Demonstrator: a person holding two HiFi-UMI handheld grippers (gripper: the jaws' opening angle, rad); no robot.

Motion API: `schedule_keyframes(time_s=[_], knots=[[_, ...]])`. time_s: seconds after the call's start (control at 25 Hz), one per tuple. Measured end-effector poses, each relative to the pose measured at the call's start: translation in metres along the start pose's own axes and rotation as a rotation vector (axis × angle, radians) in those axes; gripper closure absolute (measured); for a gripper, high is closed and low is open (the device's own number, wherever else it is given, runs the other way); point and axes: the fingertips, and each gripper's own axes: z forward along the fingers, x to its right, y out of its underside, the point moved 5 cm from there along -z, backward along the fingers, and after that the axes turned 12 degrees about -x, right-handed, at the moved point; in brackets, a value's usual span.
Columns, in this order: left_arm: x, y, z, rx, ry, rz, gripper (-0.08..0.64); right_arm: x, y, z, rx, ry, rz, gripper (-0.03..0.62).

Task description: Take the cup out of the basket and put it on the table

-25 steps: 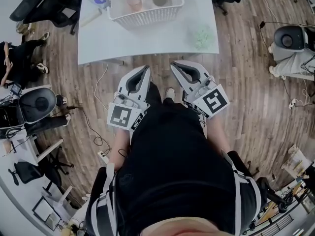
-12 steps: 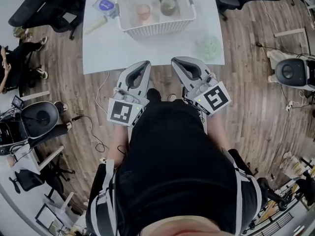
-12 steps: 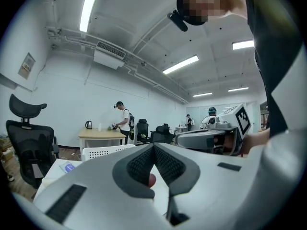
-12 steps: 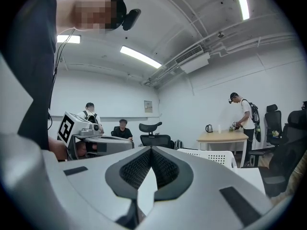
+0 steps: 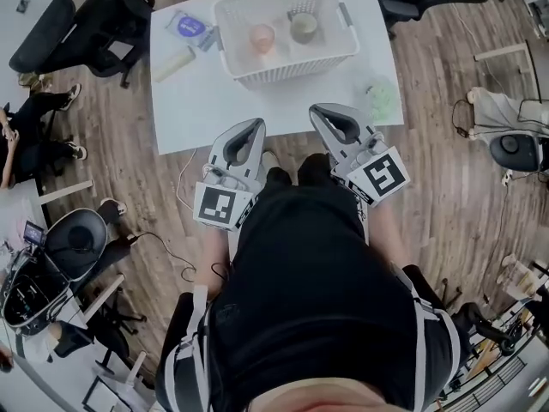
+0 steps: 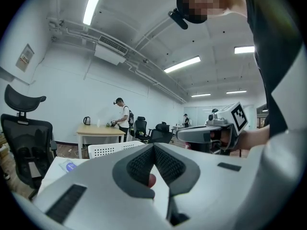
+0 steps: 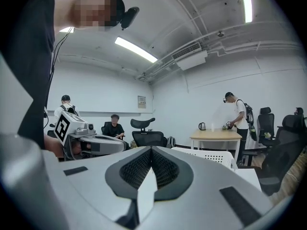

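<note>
We are at the reach, and nothing has been grasped yet. The left gripper (image 5: pixel 254 125) and the right gripper (image 5: pixel 320 110) are both held level, their tips just over the near edge of the table (image 5: pixel 206 101). Each gripper's own view shows its jaws pressed together at the tip with nothing between them. The basket (image 5: pixel 292 61) sits at the far edge of the table, well apart from both grippers. Two cups stand upright in it side by side: a pink cup (image 5: pixel 262 37) and a greyish cup (image 5: pixel 302 27) to its right. The task does not say which one it means.

To do this well, we should part the jaws of one gripper before it reaches the basket. We should then carry it over the near wall and come down on the cup from above, one jaw inside the rim and one outside. The neighbouring cup stands close, so we should lift straight up until clear of the wall. The bare table between the basket and the near edge looks like the easiest place to set the cup down.
</note>
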Motion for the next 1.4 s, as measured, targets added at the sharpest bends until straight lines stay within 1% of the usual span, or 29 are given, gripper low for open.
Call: schedule_keyframes(time_s=[0.12, 0.24, 0.4, 0.52, 0.8, 1.12, 1.4], knots=[[-0.007, 0.000, 0.003, -0.002, 0.017, -0.007, 0.543, 0.000, 0.003, 0.004, -0.013, 0.001, 0.014, 0.574], [-0.013, -0.003, 0.012, 0.003, 0.022, -0.014, 0.543, 0.010, 0.002, 0.008, -0.014, 0.006, 0.023, 0.574], [-0.016, -0.011, 0.029, -0.006, 0.015, -0.012, 0.543, 0.029, -0.004, 0.012, 0.002, 0.007, 0.035, 0.574], [-0.015, -0.020, 0.041, 0.003, 0.010, -0.029, 0.543, 0.045, -0.007, 0.012, 0.012, -0.004, 0.036, 0.574], [-0.004, -0.041, 0.081, 0.007, 0.002, -0.026, 0.543, 0.089, -0.010, 0.008, 0.039, -0.035, 0.035, 0.574], [0.010, -0.055, 0.125, 0.014, -0.018, -0.055, 0.543, 0.138, -0.008, -0.002, 0.054, -0.060, 0.030, 0.574], [0.016, -0.061, 0.158, 0.007, -0.066, -0.090, 0.543, 0.173, 0.005, -0.005, 0.027, -0.104, 0.049, 0.572]])
